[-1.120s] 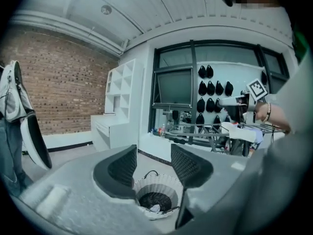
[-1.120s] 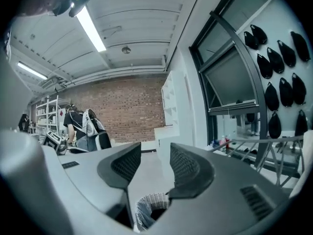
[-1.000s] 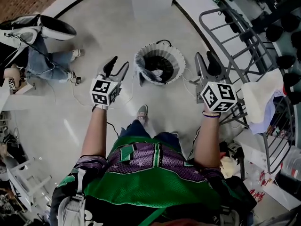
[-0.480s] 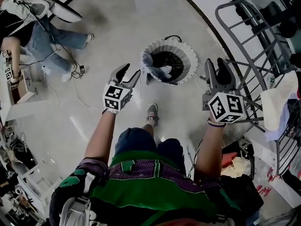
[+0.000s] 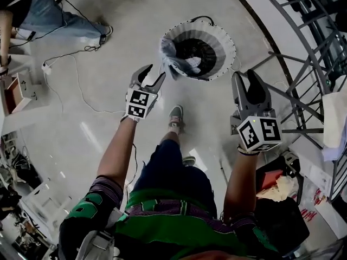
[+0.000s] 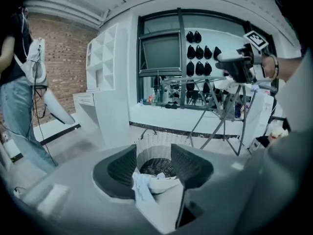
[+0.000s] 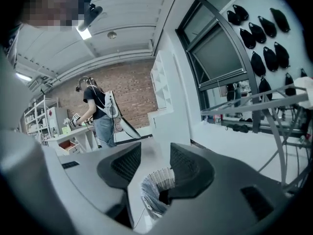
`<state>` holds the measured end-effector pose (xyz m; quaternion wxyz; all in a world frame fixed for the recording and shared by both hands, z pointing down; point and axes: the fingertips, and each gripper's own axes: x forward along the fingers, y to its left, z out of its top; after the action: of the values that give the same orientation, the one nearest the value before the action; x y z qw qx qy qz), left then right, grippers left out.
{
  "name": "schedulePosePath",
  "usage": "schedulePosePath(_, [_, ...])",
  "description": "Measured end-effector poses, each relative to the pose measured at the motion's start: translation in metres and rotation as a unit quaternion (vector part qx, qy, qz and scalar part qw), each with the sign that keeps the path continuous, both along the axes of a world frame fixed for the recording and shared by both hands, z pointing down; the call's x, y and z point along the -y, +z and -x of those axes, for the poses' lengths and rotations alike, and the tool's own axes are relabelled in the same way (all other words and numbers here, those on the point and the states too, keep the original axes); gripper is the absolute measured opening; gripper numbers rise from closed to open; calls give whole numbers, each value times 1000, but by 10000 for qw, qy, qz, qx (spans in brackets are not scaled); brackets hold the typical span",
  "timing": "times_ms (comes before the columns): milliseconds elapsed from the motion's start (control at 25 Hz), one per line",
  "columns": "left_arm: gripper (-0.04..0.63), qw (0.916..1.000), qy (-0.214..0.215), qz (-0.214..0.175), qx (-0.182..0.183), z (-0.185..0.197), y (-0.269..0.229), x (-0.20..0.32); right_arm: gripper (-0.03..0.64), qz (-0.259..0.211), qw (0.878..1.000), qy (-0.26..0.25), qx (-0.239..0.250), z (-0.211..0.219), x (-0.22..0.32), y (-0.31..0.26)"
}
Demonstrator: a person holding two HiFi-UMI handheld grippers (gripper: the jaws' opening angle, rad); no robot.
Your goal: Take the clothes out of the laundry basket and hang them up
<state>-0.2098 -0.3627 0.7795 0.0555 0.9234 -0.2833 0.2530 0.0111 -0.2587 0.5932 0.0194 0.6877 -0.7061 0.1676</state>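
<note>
**— How do your grippers stand?**

— My left gripper [image 5: 153, 72] has its jaws apart with nothing clamped. It hangs near the rim of the laundry basket [image 5: 219, 34]. My right gripper [image 5: 245, 75] is parted and empty too, between the basket and the drying rack [image 5: 303, 85].

**— And the clothes?**

— The clothes [image 5: 191, 64] lie inside the basket as a pale bundle, with one piece draped over the rim on my left gripper's side. I cannot tell whether a jaw tip brushes that piece.

**— What is around you?**

— The basket stands on a pale, glossy floor [image 5: 108, 58] with a thin cable [image 5: 76, 85] trailing across it. My shoe [image 5: 175, 115] is planted near the basket. A white cloth [image 5: 333, 123] hangs on the rack at the right edge. Another person [image 5: 49, 15] in jeans is at the far left.

**— Do the gripper views add anything?**

— The left gripper view looks along the jaws into the basket, with the pale bundle showing through the gap. Beyond it are a white shelf unit [image 6: 105, 62], a dark window [image 6: 159, 53] and rows of dark shapes [image 6: 198, 53] hung on the wall. The right gripper view catches only the basket's ribbed rim below its jaws. It also shows a brick wall [image 7: 132, 87] and the other person standing at a desk, which the head view does not show.
</note>
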Motion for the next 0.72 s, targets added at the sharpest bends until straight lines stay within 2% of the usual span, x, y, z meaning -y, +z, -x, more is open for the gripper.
schedulePosePath(240, [229, 9993, 3, -113, 368, -3, 94, 13, 170, -15, 10000, -20, 88, 5, 0, 65])
schedulePosePath(480, [229, 9981, -58, 78, 608, -9, 181, 29, 170, -14, 9999, 48, 132, 3, 13, 127])
schedulePosePath(720, [229, 9964, -150, 237, 794, -21, 256, 45, 170, 100, 9999, 72, -16, 1, 19, 163])
